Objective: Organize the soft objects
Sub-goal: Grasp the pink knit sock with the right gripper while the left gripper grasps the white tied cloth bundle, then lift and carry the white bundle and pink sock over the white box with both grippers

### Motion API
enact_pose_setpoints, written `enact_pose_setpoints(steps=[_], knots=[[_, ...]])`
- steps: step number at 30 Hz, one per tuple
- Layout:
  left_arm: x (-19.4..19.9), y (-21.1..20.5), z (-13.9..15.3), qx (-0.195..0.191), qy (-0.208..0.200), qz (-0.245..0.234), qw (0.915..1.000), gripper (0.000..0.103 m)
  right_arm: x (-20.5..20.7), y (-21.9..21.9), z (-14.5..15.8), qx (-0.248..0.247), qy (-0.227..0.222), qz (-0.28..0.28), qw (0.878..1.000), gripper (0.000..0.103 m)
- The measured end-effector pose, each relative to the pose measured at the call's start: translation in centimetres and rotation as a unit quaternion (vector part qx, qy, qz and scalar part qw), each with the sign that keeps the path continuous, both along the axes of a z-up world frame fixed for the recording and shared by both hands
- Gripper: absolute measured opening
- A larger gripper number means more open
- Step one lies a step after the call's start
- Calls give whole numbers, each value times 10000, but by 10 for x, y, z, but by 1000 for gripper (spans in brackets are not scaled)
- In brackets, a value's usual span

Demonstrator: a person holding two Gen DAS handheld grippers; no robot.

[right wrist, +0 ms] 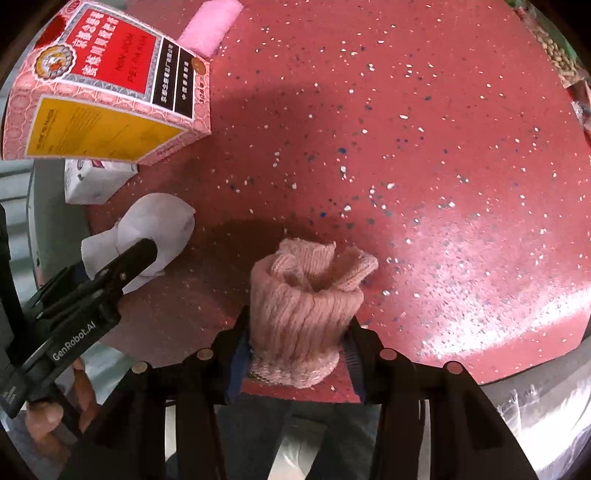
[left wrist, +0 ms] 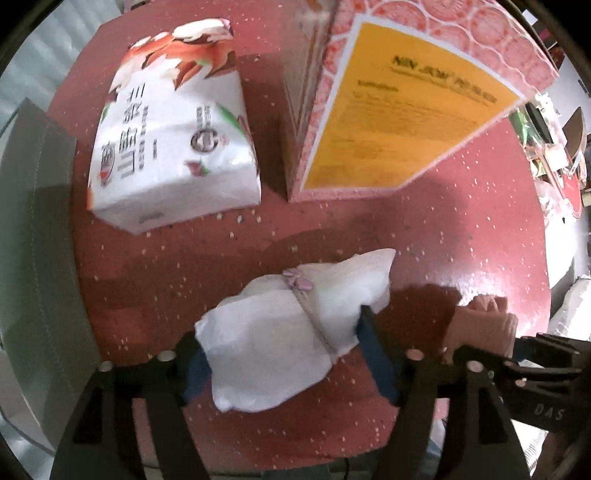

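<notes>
On the red speckled tabletop (right wrist: 424,147) sit one white cloth bundle (left wrist: 291,332), one pink knitted roll (right wrist: 303,306), one tissue pack (left wrist: 173,140), one patterned pink box (right wrist: 107,92) and, beyond that box, one pink foam block (right wrist: 208,27). Two grippers show.

- A round red bench (right wrist: 424,155) with white and dark speckles carries everything.
- A pink patterned cardboard box (right wrist: 110,92) with a yellow label and a red panel of Chinese characters stands on the bench.
- A white plastic-wrapped tissue pack (left wrist: 173,144) with an orange floral print lies just beside the box.
- A grey fabric panel (left wrist: 37,236) sits at the bench's edge.
</notes>
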State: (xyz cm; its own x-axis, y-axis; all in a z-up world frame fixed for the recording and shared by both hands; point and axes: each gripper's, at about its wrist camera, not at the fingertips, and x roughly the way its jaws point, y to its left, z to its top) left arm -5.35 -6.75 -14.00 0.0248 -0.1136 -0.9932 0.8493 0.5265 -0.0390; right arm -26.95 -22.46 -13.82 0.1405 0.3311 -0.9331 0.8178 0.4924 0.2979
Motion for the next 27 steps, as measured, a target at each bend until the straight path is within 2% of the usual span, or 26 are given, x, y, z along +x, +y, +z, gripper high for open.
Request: enact_pose_setpoints(steps=[3, 10, 12, 16, 18, 20, 23, 27], knots=[[-3, -6, -3, 20, -56, -247, 9997, 80, 5, 8, -6, -44, 28, -51, 10000, 49], [-16, -18, -18, 143, 13, -443, 9989, 80, 16, -1, -15, -45, 173, -80, 9998, 50], [-17, -18, -20, 172, 36, -483, 9987, 79, 34, 5, -20, -100, 220, 30, 9997, 50], [-25, -14, -19, 214, 69, -526, 9984, 69, 65, 25, -22, -218, 321, 297, 9988, 47], [-29, -9, -18, 272, 87, -530, 9982, 65, 67, 26, -18, -159, 270, 353, 9989, 47], [-30, -6, -12, 317, 90, -565, 9979, 63, 83, 45, -14, -212, 269, 372, 9987, 47], [-23, 2, 5, 307, 105, -545, 9980, 63, 81, 42, -6, -250, 218, 291, 9990, 47], [-17, 13, 35, 82, 112, -437, 9989, 63, 77, 34, 11, -357, 69, 96, 9993, 47]])
